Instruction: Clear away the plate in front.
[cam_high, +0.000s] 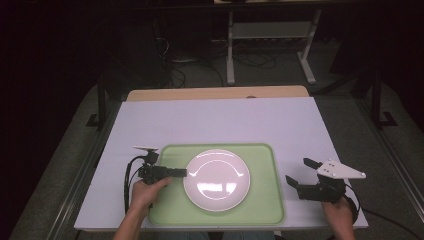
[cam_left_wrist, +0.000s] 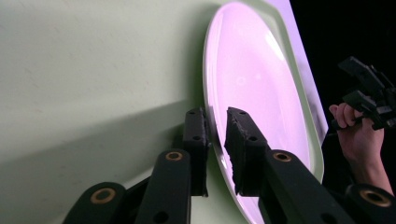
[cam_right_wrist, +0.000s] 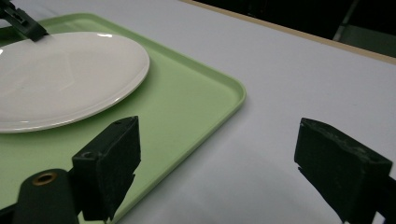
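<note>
- Your left gripper (cam_high: 184, 173) reaches level from the left over the pale green rectangular plastic tray (cam_high: 170, 207), its tips at the left rim of the round white ceramic plate (cam_high: 216, 180).
- In the left gripper view its jaws straddle that rim with one pad either side and a sliver of gap showing; they aren't clamped.
- The plate lies flat, face up, in the middle of the tray; being round, it has no long axis.
- The tray's long side runs left to right across the white table (cam_high: 225, 122).
- Your right gripper (cam_high: 300, 172) hovers off the tray's right edge, jaws wide apart, holding nothing.
</note>
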